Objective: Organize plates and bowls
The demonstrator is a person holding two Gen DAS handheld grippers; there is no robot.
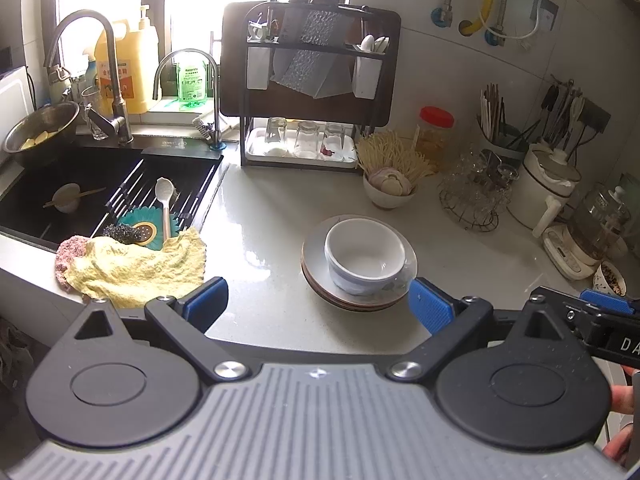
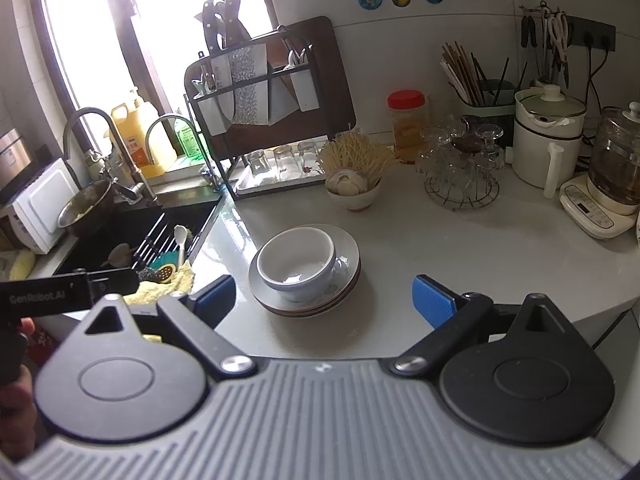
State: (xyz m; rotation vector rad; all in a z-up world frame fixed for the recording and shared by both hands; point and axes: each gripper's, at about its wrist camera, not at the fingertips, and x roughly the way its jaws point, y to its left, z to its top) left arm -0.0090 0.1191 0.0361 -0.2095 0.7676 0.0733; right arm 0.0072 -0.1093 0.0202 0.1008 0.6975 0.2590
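while both tools hover wide open and empty, the white bowl (image 1: 365,254) sits on stacked plates (image 1: 320,276) on the tabletop (image 1: 264,216), ahead between left tool (image 1: 318,304) and right tool (image 2: 324,300), neither clearly nearer.

Left gripper (image 1: 318,306) and right gripper (image 2: 324,300): ribbed grey housing, two black teardrop-shaped discs, black linkage arms on silver screws, blue textured fingers (image 1: 430,306). White "GenRobot.AI" lettering marks the left gripper's black side.
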